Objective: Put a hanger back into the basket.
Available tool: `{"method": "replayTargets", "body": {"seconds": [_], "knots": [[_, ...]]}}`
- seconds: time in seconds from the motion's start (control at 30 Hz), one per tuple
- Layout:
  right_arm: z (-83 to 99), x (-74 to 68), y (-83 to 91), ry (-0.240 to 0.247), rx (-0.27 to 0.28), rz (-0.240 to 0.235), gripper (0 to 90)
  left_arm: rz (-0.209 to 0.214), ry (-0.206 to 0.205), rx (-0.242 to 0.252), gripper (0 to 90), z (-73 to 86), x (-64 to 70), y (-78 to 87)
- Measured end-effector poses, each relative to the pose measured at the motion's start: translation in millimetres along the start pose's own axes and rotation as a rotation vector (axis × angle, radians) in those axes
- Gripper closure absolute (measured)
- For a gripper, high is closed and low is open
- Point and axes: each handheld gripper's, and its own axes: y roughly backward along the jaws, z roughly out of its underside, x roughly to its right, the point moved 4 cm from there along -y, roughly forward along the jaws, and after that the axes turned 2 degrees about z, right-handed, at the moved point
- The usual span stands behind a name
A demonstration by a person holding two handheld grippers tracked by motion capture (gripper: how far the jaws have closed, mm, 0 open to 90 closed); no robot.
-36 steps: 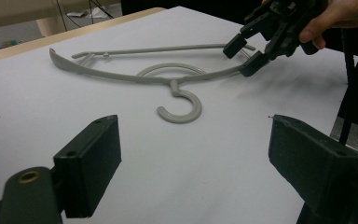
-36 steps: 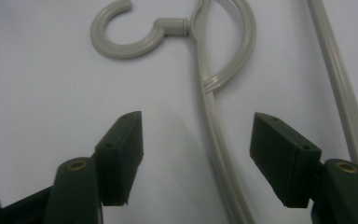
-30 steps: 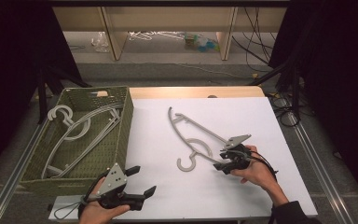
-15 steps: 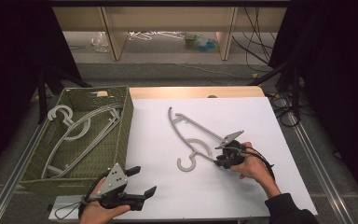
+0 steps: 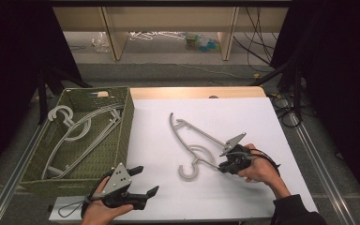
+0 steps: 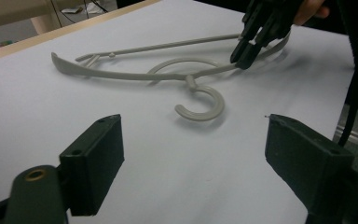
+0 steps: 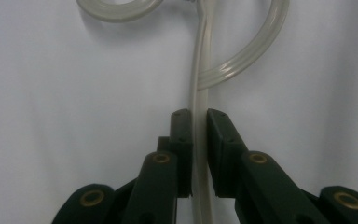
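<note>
A grey plastic hanger (image 5: pixel 186 176) lies flat on the white table top (image 5: pixel 243 117), its hook toward the person. In the high view my right gripper (image 5: pixel 221 167) is at the hanger's right arm. The right gripper view has both jaws pressed against that thin bar (image 7: pixel 199 70), so the right gripper (image 7: pixel 199 122) is shut on it. My left gripper (image 5: pixel 145 180) is held low at the front left, open wide and holding nothing. From the left gripper view, the hanger (image 6: pixel 121 74) lies ahead of the left gripper (image 6: pixel 193 128), with the other gripper (image 6: pixel 249 44) at its far end.
An olive woven basket (image 5: pixel 129 123) stands at the table's left and holds several pale hangers (image 5: pixel 82 129). Behind the table are wooden shelf legs (image 5: pixel 112 33) and cables on the floor. Dark stands flank both sides.
The right hand has shifted slightly forward and left along the hanger. The hanger and the left gripper have stayed in place.
</note>
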Motion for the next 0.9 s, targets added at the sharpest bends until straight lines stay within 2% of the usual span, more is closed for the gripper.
{"method": "replayTargets", "body": {"seconds": [0.07, 0.1, 0.2, 0.23, 0.27, 0.3, 0.4, 0.47, 0.53, 0.57, 0.6, 0.73, 0.8, 0.83, 0.9], "knots": [[0.9, -6.6, 5.0, 0.021, 0.004, -0.022, 81.4, 0.014, 0.007, -0.014, 25.2, -1.5, 0.9, -8.5], [1.6, -10.7, 6.9, 0.033, 0.003, -0.035, 81.4, 0.017, -0.006, -0.033, 25.4, -2.0, 2.1, -12.3], [3.7, -26.1, 11.8, 0.065, 0.010, -0.090, 81.4, 0.011, -0.098, -0.103, 30.7, -4.3, 2.2, -26.5], [3.5, -28.9, 12.2, 0.077, 0.010, -0.098, 81.4, 0.008, -0.114, -0.117, 34.2, -5.4, 2.6, -32.1], [3.5, -28.9, 12.2, 0.077, 0.010, -0.098, 81.4, 0.014, -0.145, -0.147, 34.2, -6.9, 1.2, -37.1], [3.0, -31.4, 13.0, 0.080, 0.009, -0.105, 81.4, 0.013, -0.155, -0.149, 35.0, -8.8, 1.2, -43.3], [-0.1, -35.7, 14.4, 0.092, 0.012, -0.122, 81.4, 0.002, -0.235, -0.210, 35.8, -12.2, -1.4, -59.1], [-2.0, -38.9, 16.6, 0.115, 0.020, -0.142, 81.5, 0.009, -0.239, -0.233, 36.0, -12.1, 0.1, -70.2], [-4.3, -44.3, 20.2, 0.142, 0.020, -0.152, 81.4, 0.002, -0.282, -0.265, 39.3, -11.8, -0.9, -79.0], [-4.7, -46.1, 20.9, 0.149, 0.018, -0.157, 81.4, 0.014, -0.300, -0.284, 40.3, -10.4, -0.8, -80.8], [-4.7, -46.1, 20.9, 0.149, 0.018, -0.157, 81.4, 0.014, -0.300, -0.284, 40.3, -10.4, -0.8, -80.8], [-5.3, -50.6, 21.2, 0.179, 0.006, -0.164, 81.5, 0.019, -0.392, -0.338, 40.5, -4.6, -0.8, -90.5], [-6.2, -53.3, 21.2, 0.172, 0.006, -0.172, 81.5, 0.021, -0.405, -0.346, 40.9, -2.1, 0.8, -95.3], [-6.1, -52.9, 22.3, 0.193, 0.002, -0.171, 81.5, 0.023, -0.414, -0.353, 40.9, -1.2, 1.4, -97.0], [-6.6, -53.9, 23.9, 0.200, 0.008, -0.186, 81.5, 0.035, -0.423, -0.358, 42.0, 0.4, 2.7, -99.7]]}}
